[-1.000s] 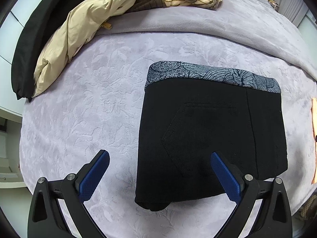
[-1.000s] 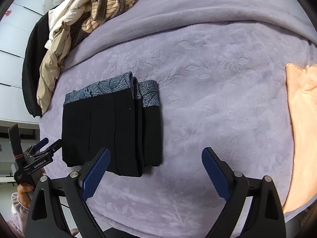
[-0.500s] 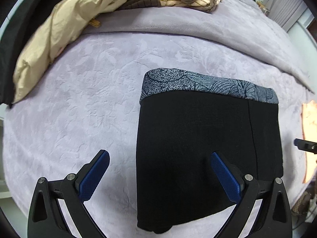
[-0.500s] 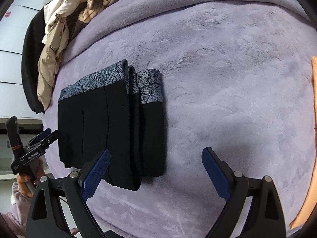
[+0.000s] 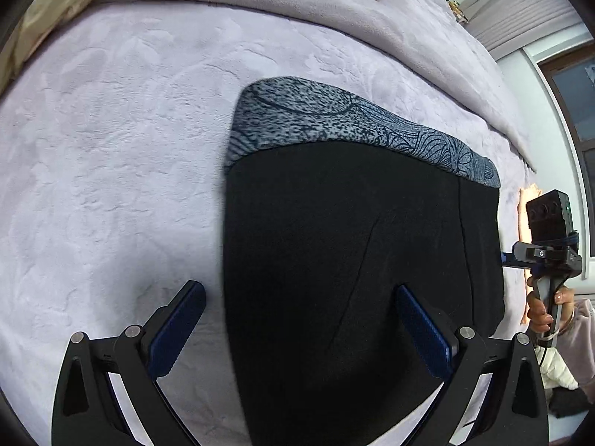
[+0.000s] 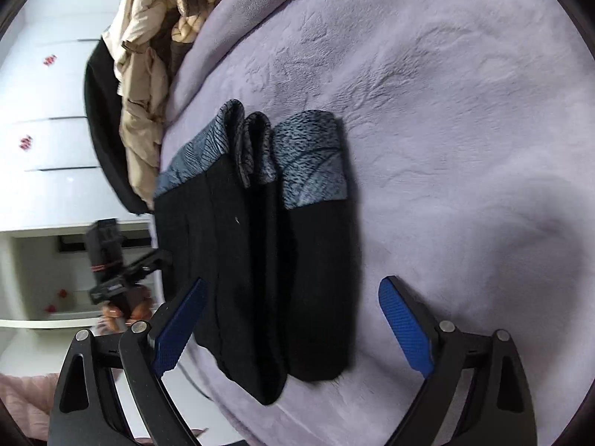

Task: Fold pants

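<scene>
Pants [image 5: 357, 260] folded in stacked layers, black with grey patterned waistband [image 6: 312, 156], on lilac embossed blanket [image 5: 111, 148]. Left gripper [image 5: 299, 327] and right gripper [image 6: 292, 323] both spread wide, holding nothing. Clothes pile [image 6: 156, 55] beyond; white cabinets [image 6: 41, 111].

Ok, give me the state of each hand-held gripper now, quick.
Left hand-held gripper: open, holding nothing, one finger on each side of the edge of the folded black pants.
Right hand-held gripper: open, holding nothing, over the pants.

Left tongs [image 5: 299, 325] and right tongs [image 6: 292, 319] both gape wide, holding nothing
</scene>
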A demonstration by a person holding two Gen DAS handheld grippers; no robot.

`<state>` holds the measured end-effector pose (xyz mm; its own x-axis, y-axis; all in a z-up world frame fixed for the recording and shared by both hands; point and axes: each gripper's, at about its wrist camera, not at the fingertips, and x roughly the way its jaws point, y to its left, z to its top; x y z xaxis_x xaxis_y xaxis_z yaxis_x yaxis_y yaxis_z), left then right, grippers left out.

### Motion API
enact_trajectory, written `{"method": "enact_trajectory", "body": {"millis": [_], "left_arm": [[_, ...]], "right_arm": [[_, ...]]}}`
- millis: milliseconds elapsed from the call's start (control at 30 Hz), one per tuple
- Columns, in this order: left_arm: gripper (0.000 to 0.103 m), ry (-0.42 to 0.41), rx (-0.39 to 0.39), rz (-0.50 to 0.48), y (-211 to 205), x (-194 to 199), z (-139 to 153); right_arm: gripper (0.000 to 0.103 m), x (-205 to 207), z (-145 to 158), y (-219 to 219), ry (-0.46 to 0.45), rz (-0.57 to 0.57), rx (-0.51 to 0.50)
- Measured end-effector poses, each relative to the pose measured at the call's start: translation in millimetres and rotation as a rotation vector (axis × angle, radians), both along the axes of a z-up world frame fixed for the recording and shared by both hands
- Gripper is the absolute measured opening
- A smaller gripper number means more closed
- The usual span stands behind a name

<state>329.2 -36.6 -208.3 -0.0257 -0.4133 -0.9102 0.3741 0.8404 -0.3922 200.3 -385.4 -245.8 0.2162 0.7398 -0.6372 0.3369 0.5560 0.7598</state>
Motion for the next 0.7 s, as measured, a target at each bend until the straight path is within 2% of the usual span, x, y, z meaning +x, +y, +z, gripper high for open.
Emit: {"method": "enact_trajectory", "body": {"millis": [33, 100, 133, 167, 233, 300, 333, 367, 533, 700], "left_arm": [[0.102, -0.009, -0.002, -0.005, -3.4, 0.0, -1.2], [0.103, -0.031, -0.005, -0.006, -7.4, -0.3, -1.6], [0.102, -0.037, -0.003, 0.001, -8.3, -1.3, -0.6], [0.1, -0.05, 0.002, 0.012, -8.6, -3.4, 1.2], [0.076, -0.071, -0.022, 0.006, -11.3, -9.9, 9.0], [0.067, -0.094, -0.024, -0.011, -19.0, -17.1, 20.0], [0.058, -0.104, -0.025, -0.018, -21.7, -19.9, 24.8], [0.056, -0.107, -0.029, -0.021, -22.9, -22.8, 31.4], [0.052, -0.114, -0.053, -0.001, -16.0, -38.1, 63.5], [0.052, -0.123, -0.054, 0.004, 12.8, -68.4, 96.1]], "right_arm": [[0.095, 3.4, -5.9, 3.7, -0.006, -0.004, 0.044], [0.091, 9.6, -15.5, 12.1, 0.005, -0.002, 0.042], [0.085, 11.8, -20.5, 16.5, 0.028, 0.001, 0.017], [0.073, 11.8, -24.9, 17.4, 0.05, -0.004, 0.001], [0.061, 7.9, -23.2, 14.8, 0.049, -0.042, 0.022], [0.047, 2.8, -9.9, 16.7, 0.028, -0.04, 0.014], [0.045, 1.0, -3.7, 17.8, 0.02, -0.037, 0.016], [0.042, -0.9, 2.8, 18.4, 0.011, -0.039, 0.022], [0.038, -14.2, 38.5, 25.0, -0.029, -0.047, 0.065], [0.038, -36.7, 60.8, 39.7, -0.033, -0.058, 0.122]]}}
